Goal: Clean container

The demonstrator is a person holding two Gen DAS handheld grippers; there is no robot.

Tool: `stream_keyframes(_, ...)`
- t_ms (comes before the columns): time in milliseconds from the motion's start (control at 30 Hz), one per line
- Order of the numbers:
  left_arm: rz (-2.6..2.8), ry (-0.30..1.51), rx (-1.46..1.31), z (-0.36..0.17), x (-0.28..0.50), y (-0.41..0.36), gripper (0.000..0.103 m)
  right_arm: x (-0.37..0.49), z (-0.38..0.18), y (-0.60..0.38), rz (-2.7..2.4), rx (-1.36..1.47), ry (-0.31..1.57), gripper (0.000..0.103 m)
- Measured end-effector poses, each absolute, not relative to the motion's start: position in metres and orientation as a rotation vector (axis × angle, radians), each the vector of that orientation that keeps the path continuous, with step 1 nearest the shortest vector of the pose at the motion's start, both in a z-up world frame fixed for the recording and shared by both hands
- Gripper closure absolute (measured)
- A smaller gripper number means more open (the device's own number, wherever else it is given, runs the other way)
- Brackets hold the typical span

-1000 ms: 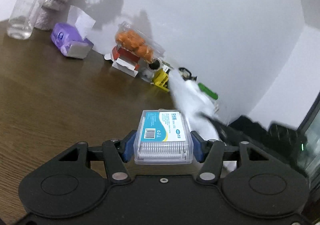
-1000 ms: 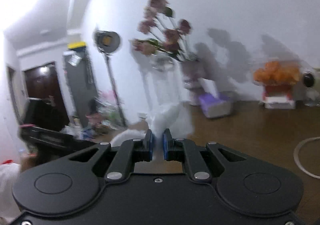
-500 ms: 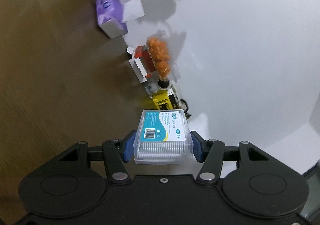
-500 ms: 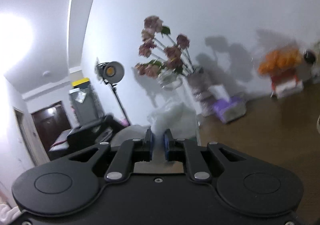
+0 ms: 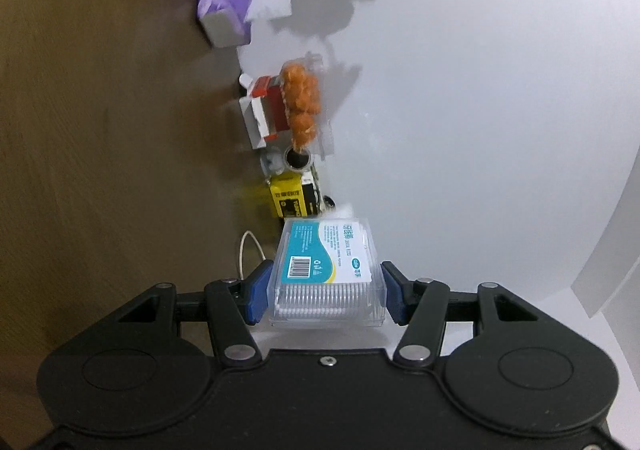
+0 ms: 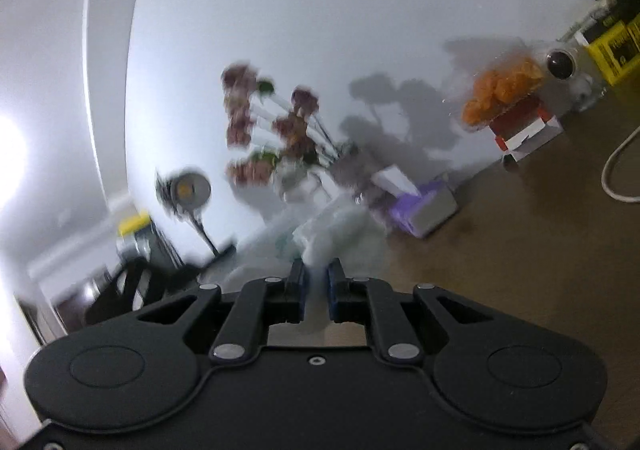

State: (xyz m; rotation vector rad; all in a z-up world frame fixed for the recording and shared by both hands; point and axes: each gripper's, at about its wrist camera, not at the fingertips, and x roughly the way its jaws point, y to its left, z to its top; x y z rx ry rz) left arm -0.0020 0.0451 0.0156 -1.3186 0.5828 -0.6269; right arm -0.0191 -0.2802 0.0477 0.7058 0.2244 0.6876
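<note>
Gripping container (image 5: 326, 276): left hand-held gripper (image 5: 325, 292).

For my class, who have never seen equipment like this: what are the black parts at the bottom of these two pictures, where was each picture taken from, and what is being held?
There is no robot: a person holds a hand tool with a two-fingered claw in each hand, and a camera on each tool looks forward along its fingers. The black shapes are those tools. In the left view, the left claw grips a clear plastic box with a blue label. In the right view, the right claw pinches a white wipe, blurred. The brown table holds a purple tissue pack, a red and white carton, a pack of orange snacks and a yellow box, all by the wall.
</note>
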Motion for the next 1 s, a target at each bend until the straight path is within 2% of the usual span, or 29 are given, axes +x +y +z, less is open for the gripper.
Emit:
stream_keyframes(100, -0.612, 0.568, -1.394, 0.011, 0.004, 0.051, 0.048, -0.026, 0.055, -0.275, 0.783, 0.701, 0.177, 0.091)
stream_keyframes(200, -0.605, 0.563, -1.416, 0.011, 0.007, 0.05, 0.048, -0.038, 0.051, -0.274, 0.762, 0.574, 0.222, 0.091)
stream_keyframes(400, -0.61, 0.591, -1.443, 0.006, 0.011, 0.03, 0.048, -0.02, 0.059, -0.283, 0.678, 0.634, 0.138, 0.091)
stream_keyframes(700, -0.467, 0.662, -1.418, 0.001, 0.015, 0.019, 0.048, -0.056, 0.071, -0.234, 0.684, 0.194, 0.165, 0.091)
stream_keyframes(867, -0.418, 0.632, -1.424, 0.006, 0.011, 0.037, 0.048, -0.073, 0.076, -0.216, 0.633, -0.021, 0.202, 0.092)
stream_keyframes(1000, -0.405, 0.69, -1.389, 0.006, 0.011, 0.028, 0.047, -0.073, 0.088, -0.221, 0.572, -0.021, 0.147, 0.092)
